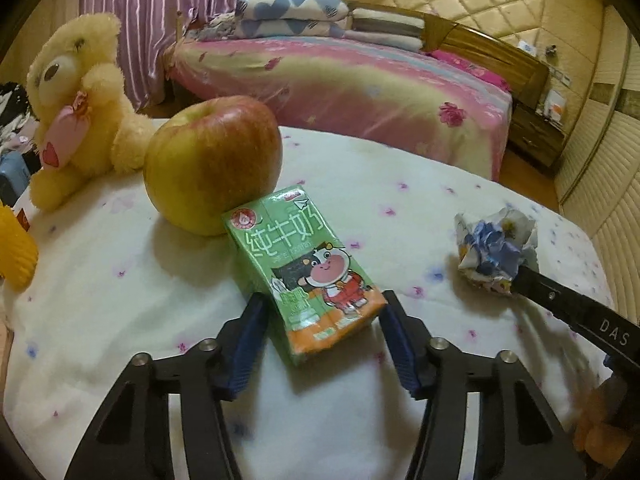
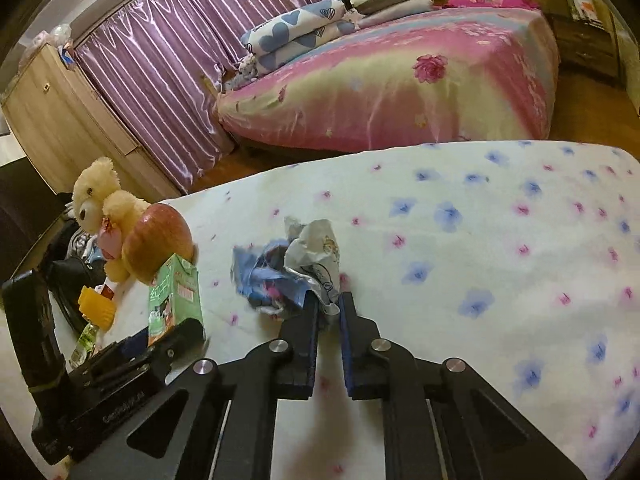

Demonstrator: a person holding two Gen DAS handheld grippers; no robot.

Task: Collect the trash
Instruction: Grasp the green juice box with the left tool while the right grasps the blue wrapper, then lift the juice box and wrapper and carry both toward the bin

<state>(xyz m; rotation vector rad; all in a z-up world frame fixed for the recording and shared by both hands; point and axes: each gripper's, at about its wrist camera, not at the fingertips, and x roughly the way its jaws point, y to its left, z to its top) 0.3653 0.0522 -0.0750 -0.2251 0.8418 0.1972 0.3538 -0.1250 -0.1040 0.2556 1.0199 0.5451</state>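
The milk carton point(image 1: 308, 276) lies flat on the flowered cloth point(image 1: 360, 184), its far end touching the apple point(image 1: 214, 164). Its near end sits between the fingers of the left gripper point(image 1: 320, 312); the blue pads point(image 1: 248, 344) flank both sides at the edges, but whether they actually press the carton cannot be told.

To the right of the carton, well apart from it, the crumpled wrapper point(image 2: 296, 268) rests on the same cloth. The right gripper point(image 2: 330, 300) pinches the wrapper's near edge, its jaws drawn nearly together with a fold of the paper between them. In the left wrist view the wrapper point(image 1: 496, 252) shows at the tip of the right gripper's black finger point(image 1: 560, 296).

Behind the apple sits a yellow teddy bear point(image 1: 76, 100) holding a pink heart. A yellow ribbed thing point(image 1: 16, 252) lies at the cloth's left edge. Beyond the cloth stands a bed point(image 1: 360, 80) with a pink sheet and folded quilts point(image 1: 288, 14), and purple striped curtains point(image 1: 180, 8) hang behind it.
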